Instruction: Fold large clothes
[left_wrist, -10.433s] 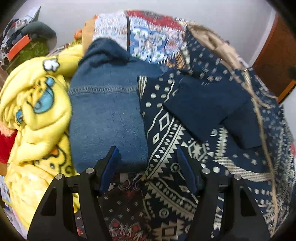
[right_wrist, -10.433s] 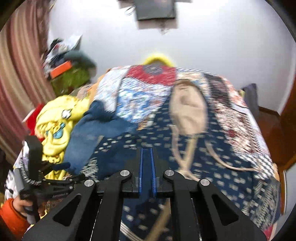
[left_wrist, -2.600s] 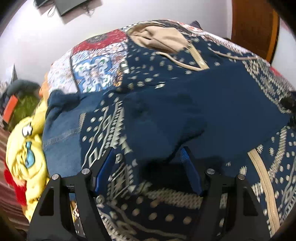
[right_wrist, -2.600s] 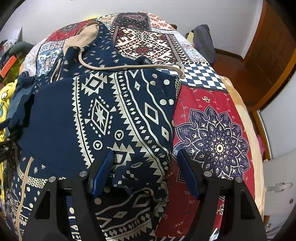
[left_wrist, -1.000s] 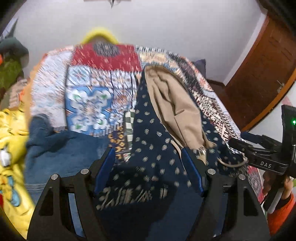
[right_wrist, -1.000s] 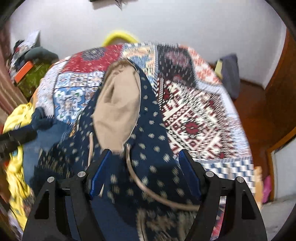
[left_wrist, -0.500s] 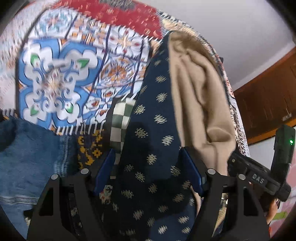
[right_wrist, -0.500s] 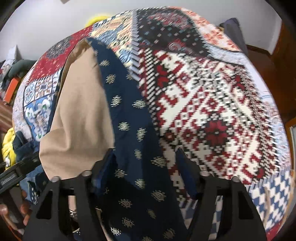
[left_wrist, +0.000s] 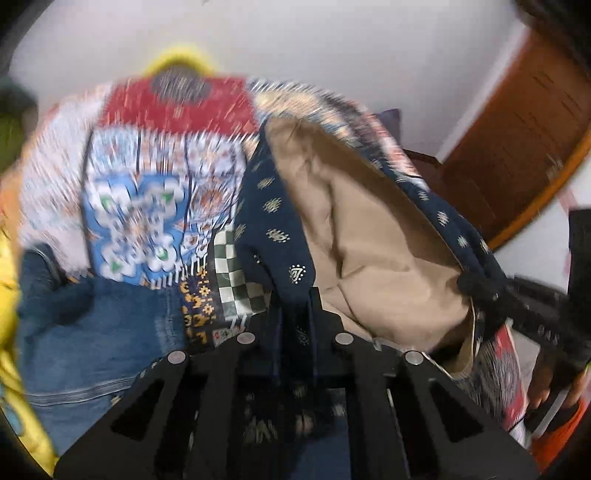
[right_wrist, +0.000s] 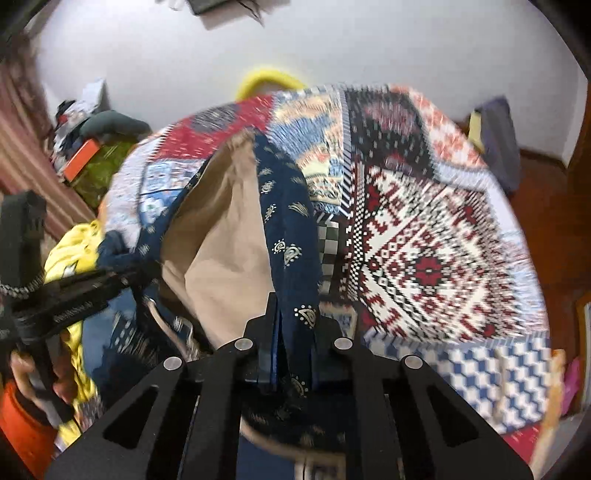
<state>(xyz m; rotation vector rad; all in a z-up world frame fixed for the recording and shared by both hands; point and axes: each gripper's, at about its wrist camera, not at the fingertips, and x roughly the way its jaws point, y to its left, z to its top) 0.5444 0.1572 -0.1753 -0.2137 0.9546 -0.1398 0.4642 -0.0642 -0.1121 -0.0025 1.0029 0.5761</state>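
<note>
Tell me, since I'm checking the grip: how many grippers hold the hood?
2. The left gripper pinches the hood's left navy edge; the right gripper pinches its right edge. Both jaws have just closed on cloth.

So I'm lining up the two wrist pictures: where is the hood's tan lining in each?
Left wrist: the tan lining fills the centre-right, above and right of the left gripper, which is shut on the hood's navy edge.
Right wrist: centre-left, left of the right gripper.
Shared landmark: the green checkered patch on the bedspread.
</note>
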